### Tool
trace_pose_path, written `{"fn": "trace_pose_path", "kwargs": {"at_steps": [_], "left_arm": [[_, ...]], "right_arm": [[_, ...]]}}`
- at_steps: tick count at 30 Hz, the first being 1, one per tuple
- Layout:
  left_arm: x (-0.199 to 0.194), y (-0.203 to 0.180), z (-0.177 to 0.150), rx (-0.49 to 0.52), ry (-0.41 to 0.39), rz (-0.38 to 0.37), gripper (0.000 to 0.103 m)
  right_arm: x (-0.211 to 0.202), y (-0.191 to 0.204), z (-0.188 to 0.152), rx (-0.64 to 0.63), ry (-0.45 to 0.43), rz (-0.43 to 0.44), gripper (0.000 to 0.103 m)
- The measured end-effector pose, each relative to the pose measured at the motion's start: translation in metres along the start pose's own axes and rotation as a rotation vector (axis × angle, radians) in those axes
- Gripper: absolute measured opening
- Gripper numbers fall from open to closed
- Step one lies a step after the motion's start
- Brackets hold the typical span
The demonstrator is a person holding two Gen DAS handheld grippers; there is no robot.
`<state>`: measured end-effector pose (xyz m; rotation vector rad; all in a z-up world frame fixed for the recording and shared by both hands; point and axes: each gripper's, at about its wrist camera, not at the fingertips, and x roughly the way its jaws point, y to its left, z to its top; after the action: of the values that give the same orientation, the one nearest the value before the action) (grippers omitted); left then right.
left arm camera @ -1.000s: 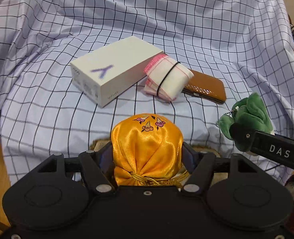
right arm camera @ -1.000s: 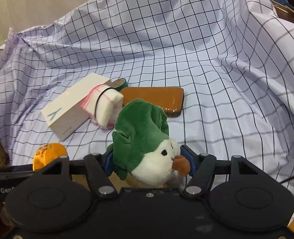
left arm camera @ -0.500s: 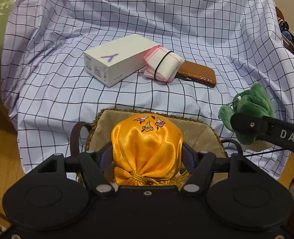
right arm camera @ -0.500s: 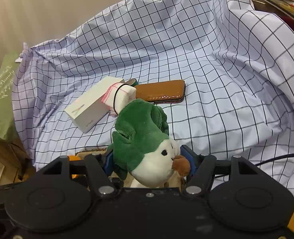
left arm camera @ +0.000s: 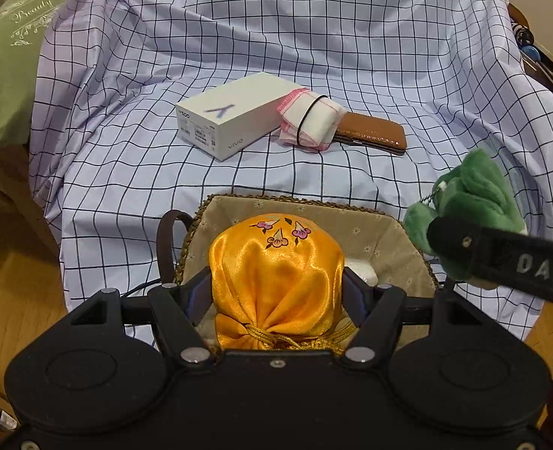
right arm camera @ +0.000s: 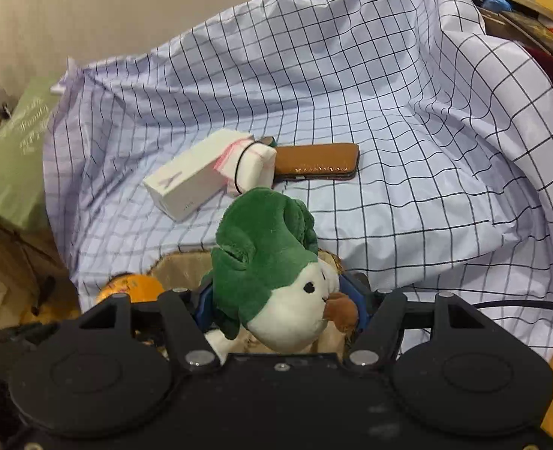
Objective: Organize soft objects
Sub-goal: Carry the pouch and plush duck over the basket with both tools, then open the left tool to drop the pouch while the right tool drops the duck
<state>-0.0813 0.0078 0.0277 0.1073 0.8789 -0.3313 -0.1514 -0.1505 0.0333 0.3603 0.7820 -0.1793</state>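
Both loads carried back off checked cloth (left arm camera: 351, 56) to above basket (left arm camera: 313, 212): left gripper (left arm camera: 276, 285) pinching orange pouch (left arm camera: 276, 262), right gripper (right arm camera: 280, 300) clamping green plush (right arm camera: 265, 247); release presumably next.

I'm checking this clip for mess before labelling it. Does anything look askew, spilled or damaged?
Nothing is spilled or damaged. The only untidy spot: the banded white cloth roll lies crookedly across the white box and brown case. The checked sheet is rumpled.
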Motion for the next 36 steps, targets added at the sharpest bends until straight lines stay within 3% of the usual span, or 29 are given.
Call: {"fn": "trace_pose_path", "kwargs": {"at_steps": [15,36], "left_arm": [[0.009,0.018,-0.009,-0.078,0.057,-0.015,0.065],[0.041,0.032,0.029,-0.141,0.064,0.001,0.069]], "right_arm": [[0.009,0.007,-0.016,-0.033,0.099,-0.057,0.065],[0.014,0.006,-0.018,-0.041,0.129,-0.056,0.065]]}}
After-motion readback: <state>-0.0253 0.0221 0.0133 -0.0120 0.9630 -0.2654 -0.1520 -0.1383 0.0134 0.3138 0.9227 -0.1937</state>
